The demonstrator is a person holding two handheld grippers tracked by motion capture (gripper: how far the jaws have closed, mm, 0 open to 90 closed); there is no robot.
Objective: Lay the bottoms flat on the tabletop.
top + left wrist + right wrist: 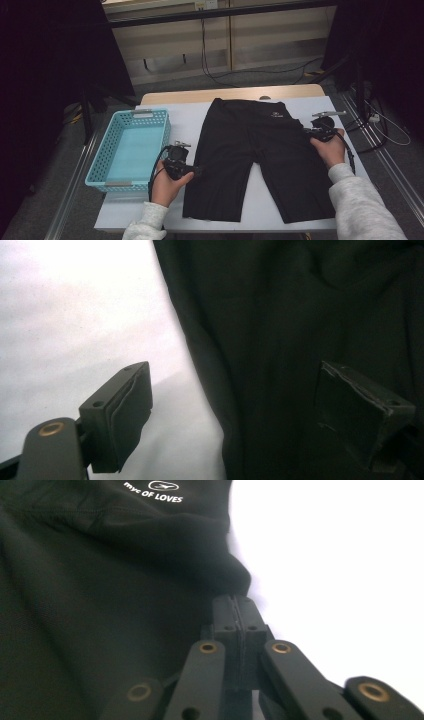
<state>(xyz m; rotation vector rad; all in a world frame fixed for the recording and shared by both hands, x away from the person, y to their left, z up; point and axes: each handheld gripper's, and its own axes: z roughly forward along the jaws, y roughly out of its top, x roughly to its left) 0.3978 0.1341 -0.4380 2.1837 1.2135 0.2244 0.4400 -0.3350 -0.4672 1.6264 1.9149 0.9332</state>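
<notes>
We see a pair of black shorts (260, 155) spread flat on the white worktop (185, 120), waistband at the far edge and both legs pointing toward the person. A small white logo (153, 496) sits near the waistband on the right side.

The right tongs (234, 611) lie at the shorts' right edge near the hip; in the right gripper view their jaws are pressed together with no gap, and the cloth bunches up right at their tips, though we cannot tell for sure whether a fold is caught between them. In the high view the right hand (330, 147) holds them just beside the fabric.

The left tongs (250, 415) stand wide apart, one jaw over the bare worktop and the other over the dark cloth, straddling the shorts' left edge and holding nothing.

A light blue basket (107, 150) sits on the worktop's left side, just beside the left hand (167, 187).
</notes>
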